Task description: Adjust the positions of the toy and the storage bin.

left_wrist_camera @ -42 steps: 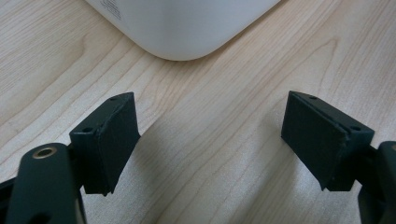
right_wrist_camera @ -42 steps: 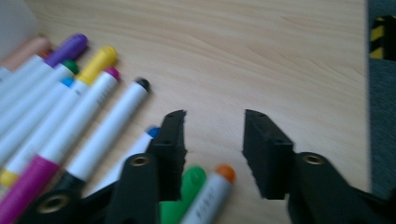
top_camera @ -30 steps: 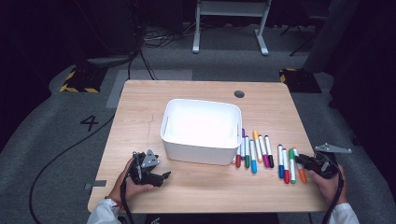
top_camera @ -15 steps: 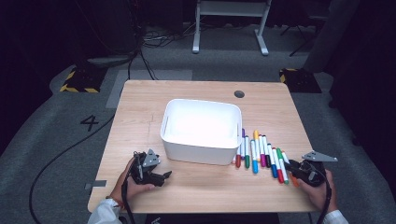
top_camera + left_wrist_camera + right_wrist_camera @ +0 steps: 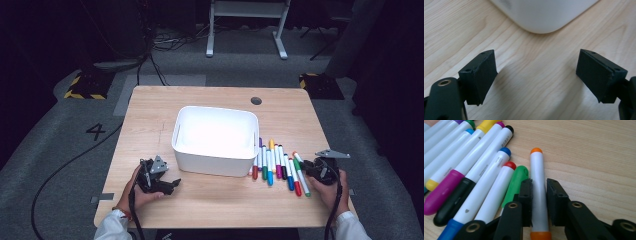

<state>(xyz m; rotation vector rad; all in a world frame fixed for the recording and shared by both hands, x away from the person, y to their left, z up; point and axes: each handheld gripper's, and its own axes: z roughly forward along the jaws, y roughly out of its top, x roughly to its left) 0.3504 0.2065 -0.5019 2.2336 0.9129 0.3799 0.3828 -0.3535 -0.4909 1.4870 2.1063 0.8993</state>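
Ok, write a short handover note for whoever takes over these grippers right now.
Right gripper: fingers just closed around the orange marker at the right end of the marker row; it lies on the table.
Left gripper: open, holding nothing, beside the white bin.
Done: no markers seen in the bin.
Left: probably lift the orange marker into the bin, then the others.

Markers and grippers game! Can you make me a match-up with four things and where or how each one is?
Things:
1. orange marker
2. white bin
3. left gripper
4. green marker

States:
A. jaws wide apart, nothing between them
B. between the right gripper's jaws
C. mid-table, left of the marker row
D. lying just beside the orange one

Pairs: 1-B, 2-C, 3-A, 4-D
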